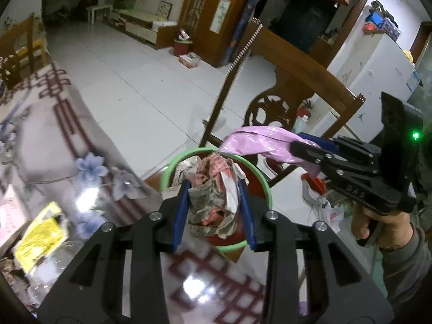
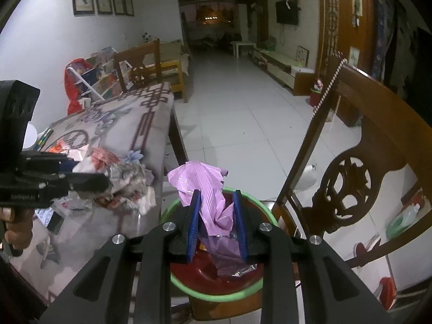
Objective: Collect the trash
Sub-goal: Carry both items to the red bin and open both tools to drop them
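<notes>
My left gripper is shut on a crumpled wad of printed paper, held just above a red bin with a green rim beside the table edge. In the same view the right gripper comes in from the right, clamping a pink plastic bag over the bin's far side. In the right wrist view my right gripper is shut on the pink bag, which hangs into the bin. The left gripper with its paper wad is at the left, over the table corner.
The table with a patterned cloth carries a yellow packet and more wrappers. A carved wooden chair stands right next to the bin. A white fridge is at the far right, beyond the open tiled floor.
</notes>
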A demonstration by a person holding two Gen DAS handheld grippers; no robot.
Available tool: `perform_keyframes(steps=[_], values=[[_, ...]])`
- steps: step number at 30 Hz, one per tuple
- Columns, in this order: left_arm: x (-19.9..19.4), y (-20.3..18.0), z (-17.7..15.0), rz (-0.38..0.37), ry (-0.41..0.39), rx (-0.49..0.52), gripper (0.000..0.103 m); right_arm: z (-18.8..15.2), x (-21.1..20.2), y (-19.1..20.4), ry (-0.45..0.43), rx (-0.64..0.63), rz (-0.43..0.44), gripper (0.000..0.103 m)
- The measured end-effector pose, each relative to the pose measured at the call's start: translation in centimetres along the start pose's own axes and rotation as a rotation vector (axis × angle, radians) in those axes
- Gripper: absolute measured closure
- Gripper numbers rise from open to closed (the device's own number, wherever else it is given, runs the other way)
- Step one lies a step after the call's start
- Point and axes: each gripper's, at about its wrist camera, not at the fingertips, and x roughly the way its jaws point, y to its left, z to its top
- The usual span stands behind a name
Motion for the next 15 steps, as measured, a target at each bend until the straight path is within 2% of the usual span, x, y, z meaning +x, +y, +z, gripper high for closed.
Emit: perform_keyframes(steps=[2,9,10,11,13,14,15], values=[[1.0,-0.3,0.0,-0.021,0.016,0.004,0.068,-0.2,0.6,-0.3,0.006,0.014,0.001,0.080],[3.3,-0.8,-0.3,-0.021,0.069,0.031,0.064,-0.5,2.4,-1.5,0.019,0.061,-0.007,0.077],[3.5,-0.7,-0.3,-0.021,0.075,0.025,0.059,-0.4,2.6,-1.7,0.020,0.069,-0.006,0.072],[3.6,-0.7,-0.4,-0.025,0.079,0.017,0.044,-0.4,2.7,-1.9,0.021,0.077,0.001,0.070],[3.5,-0.5,-0.3,-0.037,0.067,-0.008,0.027,-0.3,2.7,-2.0,0.008,0.084,-0.004,0.055],[3.4,-0.3,-0.4,-0.041,0.059,-0.019,0.020,-0.2,2.7,-2.0,0.005,0.085,0.000,0.053],[3.4,-0.1,-0.5,-0.049,0.055,-0.033,0.017,-0.2,2.7,-1.9,0.003,0.086,0.002,0.048]])
